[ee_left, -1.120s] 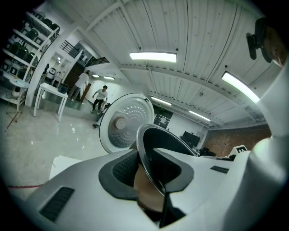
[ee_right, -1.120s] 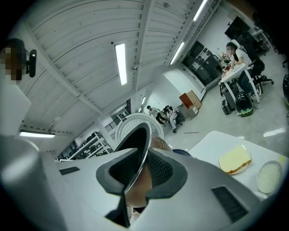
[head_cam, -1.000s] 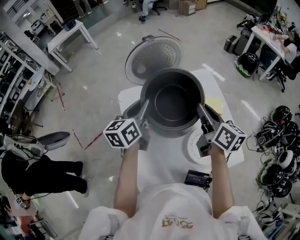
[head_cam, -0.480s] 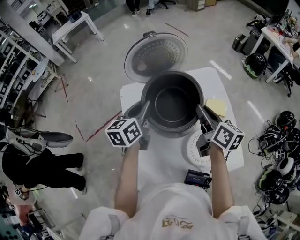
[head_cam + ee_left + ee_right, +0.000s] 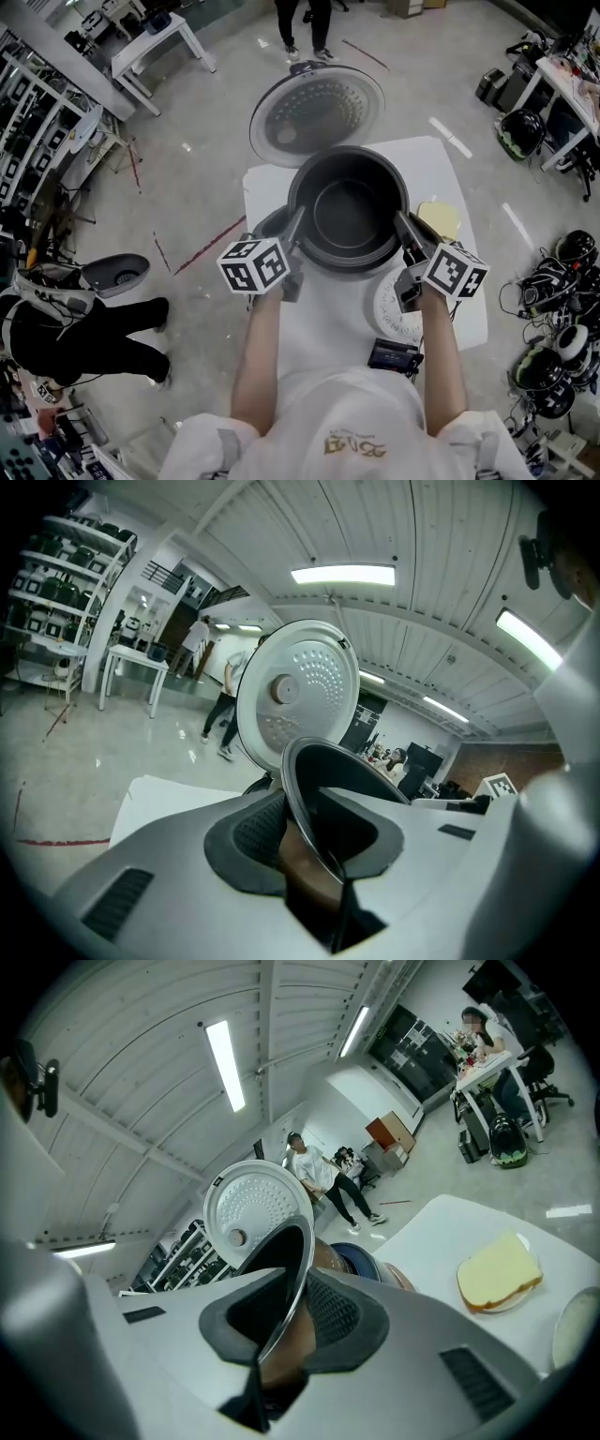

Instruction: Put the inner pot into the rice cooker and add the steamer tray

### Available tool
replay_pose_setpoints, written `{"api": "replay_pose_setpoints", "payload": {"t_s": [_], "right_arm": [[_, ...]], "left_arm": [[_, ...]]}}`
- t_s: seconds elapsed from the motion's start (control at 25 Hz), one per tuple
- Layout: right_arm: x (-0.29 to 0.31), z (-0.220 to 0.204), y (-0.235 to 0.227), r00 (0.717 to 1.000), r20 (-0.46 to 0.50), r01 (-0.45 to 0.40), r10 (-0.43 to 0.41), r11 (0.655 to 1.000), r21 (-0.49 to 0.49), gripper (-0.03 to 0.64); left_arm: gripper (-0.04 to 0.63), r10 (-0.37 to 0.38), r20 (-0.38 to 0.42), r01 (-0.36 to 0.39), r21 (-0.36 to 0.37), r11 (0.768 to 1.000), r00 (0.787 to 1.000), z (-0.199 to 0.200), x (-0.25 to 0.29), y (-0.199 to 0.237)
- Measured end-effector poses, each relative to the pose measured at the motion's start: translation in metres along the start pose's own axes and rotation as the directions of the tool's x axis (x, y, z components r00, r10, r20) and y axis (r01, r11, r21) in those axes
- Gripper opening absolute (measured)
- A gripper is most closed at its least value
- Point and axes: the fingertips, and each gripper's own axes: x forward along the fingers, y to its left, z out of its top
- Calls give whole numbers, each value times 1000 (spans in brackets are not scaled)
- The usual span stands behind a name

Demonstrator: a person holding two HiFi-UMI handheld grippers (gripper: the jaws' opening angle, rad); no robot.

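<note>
The dark inner pot [image 5: 348, 211] hangs over the rice cooker [image 5: 267, 223], whose round lid [image 5: 317, 112] stands open behind it. My left gripper [image 5: 296, 223] is shut on the pot's left rim [image 5: 309, 803]; its jaws have just eased open a little, with the rim still between the pads. My right gripper [image 5: 403, 227] is shut on the right rim [image 5: 289, 1269]. The white round steamer tray [image 5: 384, 309] lies on the table near my right hand, partly hidden by it.
A yellow sponge-like piece on a plate [image 5: 438, 217] lies right of the cooker, and a small black device [image 5: 394, 356] sits at the front edge of the white table [image 5: 319, 328]. A person's legs [image 5: 302, 19] show beyond the lid. Helmets and cables clutter the floor at right.
Both grippers have sunk with the pot, bringing it lower over the cooker. The people at the back have walked on.
</note>
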Motion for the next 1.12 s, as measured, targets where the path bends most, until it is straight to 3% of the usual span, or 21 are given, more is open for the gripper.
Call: {"api": "replay_pose_setpoints", "payload": {"t_s": [0.44,0.8,1.12], "right_arm": [[9,-13,-22,997,-60,41,-41,999,3,81],[19,-20,-24,992,-90,75,-84,992,-98,95],[24,-25,-25,985,-109,105,-136,963,-250,107]], "left_arm": [[127,34,-56,-33,14,999,998,-18,10,8],[140,86,-107,-76,91,993,990,-28,16,20],[153,173,-152,-140,205,969,973,-41,19,32]]}}
